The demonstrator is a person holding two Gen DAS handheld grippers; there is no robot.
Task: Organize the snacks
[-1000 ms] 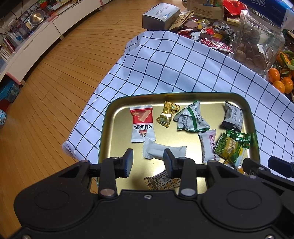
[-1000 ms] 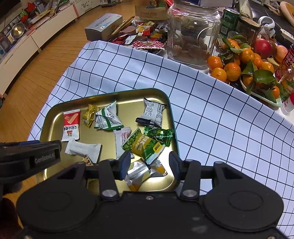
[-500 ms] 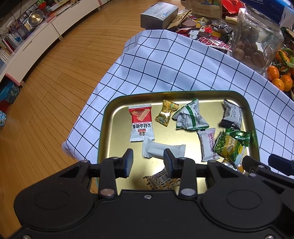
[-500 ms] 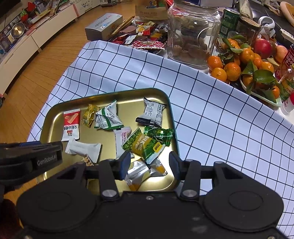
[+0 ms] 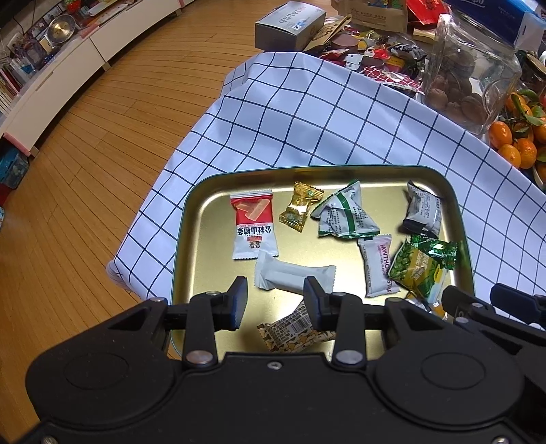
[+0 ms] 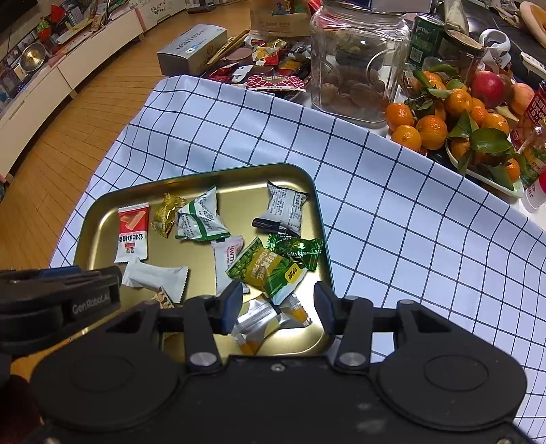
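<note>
A gold tin tray [image 5: 204, 273] [image 6: 102, 218] on the checked cloth holds several wrapped snacks: a red-and-white packet [image 5: 252, 225] [image 6: 131, 232], a gold candy [image 5: 300, 205], a green-and-white pouch [image 5: 344, 215] [image 6: 199, 218], a white bar [image 5: 293, 275] [image 6: 153, 276], a green packet [image 5: 416, 269] [image 6: 269, 269] and a silver-orange packet [image 6: 262, 317]. My left gripper [image 5: 274, 302] is open and empty above the tray's near edge, just short of the white bar. My right gripper [image 6: 278, 302] is open and empty, over the silver-orange packet.
A glass jar [image 6: 358, 58] and a plate of mandarins [image 6: 454, 123] stand at the cloth's far right. A grey box [image 5: 290, 24] and loose wrappers [image 6: 269, 71] lie beyond the cloth. The table's left edge drops to a wooden floor [image 5: 85, 170].
The left wrist view has pulled back slightly, so the tray sits a little lower and farther. The right gripper has not visibly moved. Both stay open.
</note>
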